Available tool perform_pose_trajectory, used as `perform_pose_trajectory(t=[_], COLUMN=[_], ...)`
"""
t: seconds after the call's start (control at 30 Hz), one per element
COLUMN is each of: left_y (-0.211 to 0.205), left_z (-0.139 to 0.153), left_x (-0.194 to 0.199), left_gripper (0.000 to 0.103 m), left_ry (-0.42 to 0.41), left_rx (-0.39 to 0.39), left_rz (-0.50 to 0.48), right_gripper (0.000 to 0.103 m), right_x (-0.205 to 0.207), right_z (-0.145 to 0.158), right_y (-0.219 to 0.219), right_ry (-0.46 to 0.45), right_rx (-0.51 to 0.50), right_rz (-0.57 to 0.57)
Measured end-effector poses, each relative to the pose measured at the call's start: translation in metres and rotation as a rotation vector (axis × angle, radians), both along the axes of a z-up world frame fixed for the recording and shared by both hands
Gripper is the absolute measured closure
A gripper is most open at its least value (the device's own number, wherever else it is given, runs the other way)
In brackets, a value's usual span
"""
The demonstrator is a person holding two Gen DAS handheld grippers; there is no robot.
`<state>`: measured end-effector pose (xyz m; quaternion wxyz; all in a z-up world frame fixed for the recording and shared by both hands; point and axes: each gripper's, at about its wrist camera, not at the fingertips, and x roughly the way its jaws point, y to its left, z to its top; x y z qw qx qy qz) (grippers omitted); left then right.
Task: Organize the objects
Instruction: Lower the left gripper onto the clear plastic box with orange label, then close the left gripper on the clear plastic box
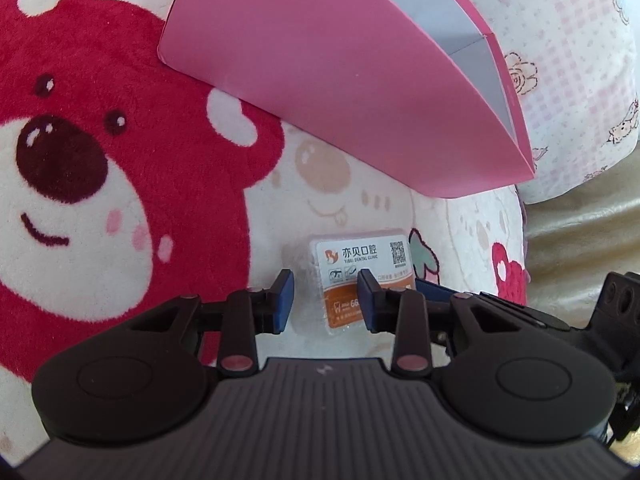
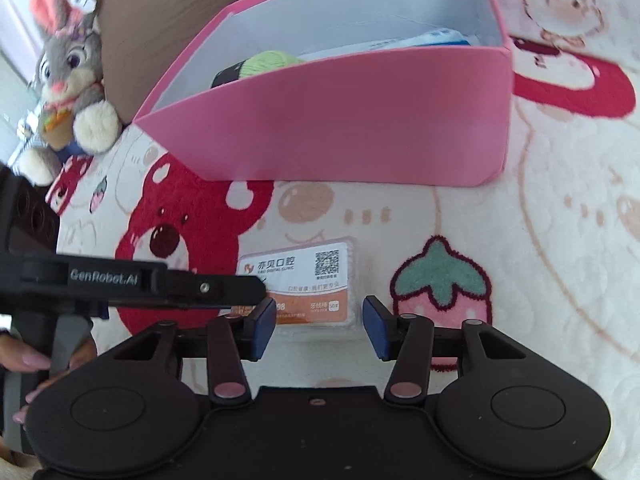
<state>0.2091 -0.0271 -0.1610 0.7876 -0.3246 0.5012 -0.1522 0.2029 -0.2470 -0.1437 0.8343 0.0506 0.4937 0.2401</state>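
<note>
The small clear plastic dental-floss box (image 1: 362, 280), with a white and orange label carrying a QR code, lies flat on the cream plush blanket (image 1: 280, 208) printed with red bears, low in the centre of both views and just in front of the pink cardboard storage box (image 2: 360, 120). The step in hand appears to be the pick-up. The left gripper (image 1: 326, 300) straddles the box's left part, fingers apart and not pressing. The right gripper (image 2: 320, 330) hovers at its lower edge, fingers apart with nothing between them. Next move, as judged: one gripper closes across the box, lifts it, and clears the pink wall (green yarn and a packet already lie inside). The glossy casing may slip.
</note>
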Motion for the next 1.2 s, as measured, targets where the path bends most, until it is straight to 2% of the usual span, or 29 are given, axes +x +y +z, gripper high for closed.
perform_pose_trajectory(t=[0.17, 0.23, 0.43, 0.77, 1.03, 1.2], left_y=[-0.001, 0.000, -0.003, -0.007, -0.013, -0.020], left_z=[-0.001, -0.002, -0.002, -0.001, -0.003, 0.004], left_x=[0.001, 0.001, 0.001, -0.001, -0.002, -0.007], left_gripper=[0.069, 0.069, 0.067, 0.066, 0.066, 0.066], left_ry=[-0.004, 0.000, 0.003, -0.018, -0.045, -0.071], left_rx=[-0.001, -0.006, -0.003, 0.020, -0.001, 0.041], left_rz=[0.014, 0.021, 0.031, 0.028, 0.025, 0.001], right_gripper=[0.023, 0.020, 0.008, 0.008, 0.008, 0.008], right_x=[-0.010, -0.013, -0.008, -0.011, -0.015, -0.019], right_z=[-0.002, -0.005, -0.018, -0.028, -0.023, -0.018], right_y=[0.024, 0.032, 0.041, 0.049, 0.039, 0.036], right_ry=[-0.072, -0.093, -0.074, -0.075, -0.076, -0.080], right_rx=[-0.118, -0.160, -0.162, -0.217, -0.197, -0.195], right_rz=[0.084, 0.096, 0.039, 0.009, -0.039, -0.046])
